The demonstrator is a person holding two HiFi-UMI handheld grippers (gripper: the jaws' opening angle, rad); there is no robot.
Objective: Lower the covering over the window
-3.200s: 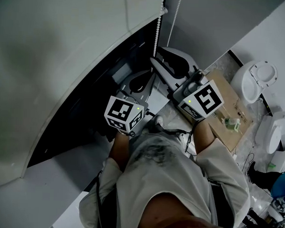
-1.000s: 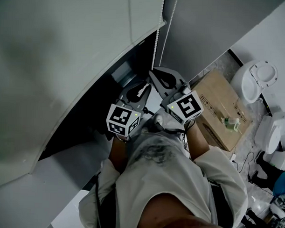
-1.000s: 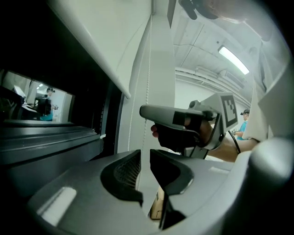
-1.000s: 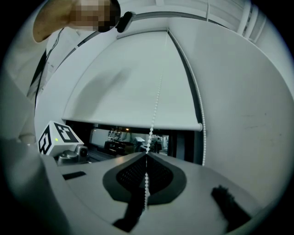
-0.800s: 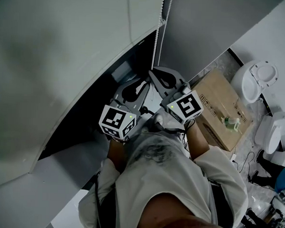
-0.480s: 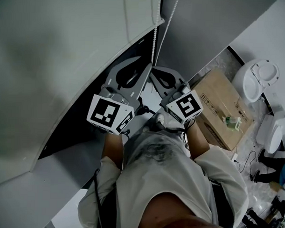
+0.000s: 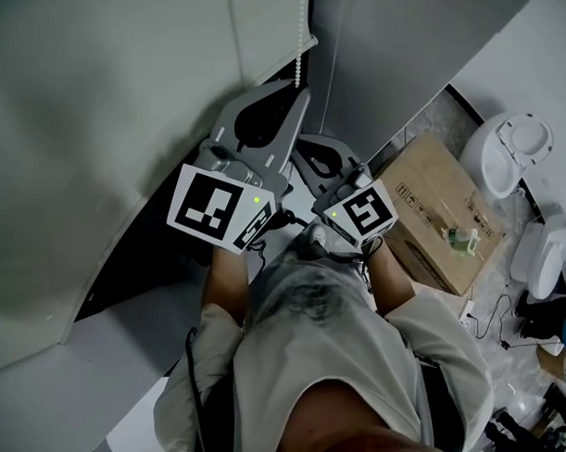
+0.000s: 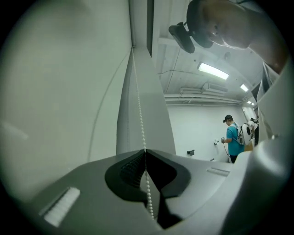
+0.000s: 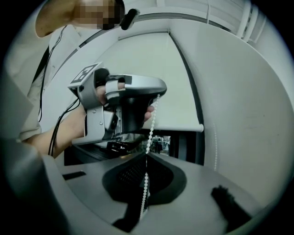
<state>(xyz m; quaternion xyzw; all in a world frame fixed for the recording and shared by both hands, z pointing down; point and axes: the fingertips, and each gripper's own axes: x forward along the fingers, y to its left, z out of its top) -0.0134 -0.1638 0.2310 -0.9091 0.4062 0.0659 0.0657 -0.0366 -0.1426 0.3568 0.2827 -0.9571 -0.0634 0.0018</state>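
Note:
A pale roller blind [image 7: 102, 103] covers most of the window, with a dark strip of uncovered window [image 7: 143, 253] below its bottom edge. Its white bead chain [image 7: 299, 45] hangs at the blind's right side. My left gripper [image 7: 300, 89] is raised and shut on the chain, which runs between its tips [image 8: 145, 150]. My right gripper [image 7: 309, 147] sits lower, also shut on the bead chain [image 9: 150, 128] at its tips [image 9: 147, 155]. In the right gripper view the left gripper [image 9: 158, 95] hangs just above, in front of the blind [image 9: 151, 78]. A second strand [image 9: 216, 151] hangs free at the right.
A cardboard box [image 7: 441, 212] with a small bottle on it stands on the floor at the right. Beyond it are white toilets [image 7: 512, 159]. A grey sill [image 7: 102, 353] runs below the window. A person in blue [image 8: 235, 140] stands far off.
My left gripper has climbed from beside the right gripper to a higher spot on the chain. Over the last second the right gripper has stayed in place on the chain.

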